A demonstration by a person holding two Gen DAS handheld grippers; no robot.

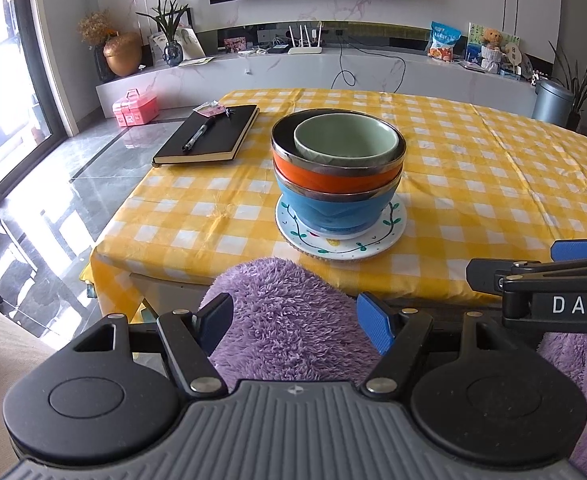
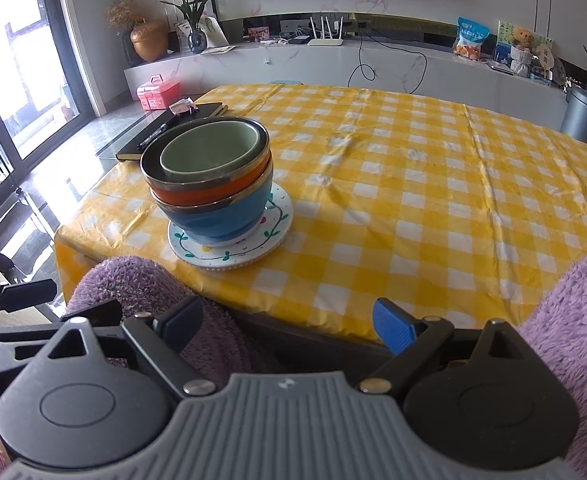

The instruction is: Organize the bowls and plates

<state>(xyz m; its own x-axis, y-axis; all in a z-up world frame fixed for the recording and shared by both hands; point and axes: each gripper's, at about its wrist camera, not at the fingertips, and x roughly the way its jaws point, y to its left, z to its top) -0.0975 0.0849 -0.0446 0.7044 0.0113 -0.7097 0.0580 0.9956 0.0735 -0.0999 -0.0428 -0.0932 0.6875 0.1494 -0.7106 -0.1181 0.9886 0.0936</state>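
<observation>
A stack stands on the yellow checked table (image 1: 473,184): a white painted plate (image 1: 341,240) at the bottom, a blue bowl (image 1: 333,210) on it, an orange bowl (image 1: 333,172) in that, and a green bowl (image 1: 345,140) on top. The same stack shows in the right wrist view: plate (image 2: 233,252), blue bowl (image 2: 221,216), orange bowl (image 2: 209,190), green bowl (image 2: 209,152). My left gripper (image 1: 297,324) is open and empty, off the table's near edge over purple fleece. My right gripper (image 2: 289,320) is open and empty, also short of the near edge, right of the stack.
A black notebook (image 1: 209,136) with a pen (image 1: 199,134) lies at the table's far left. Purple fleece fabric (image 1: 289,320) lies under both grippers. A pink box (image 1: 135,108) sits on the floor; a grey bin (image 1: 551,102) stands at the right.
</observation>
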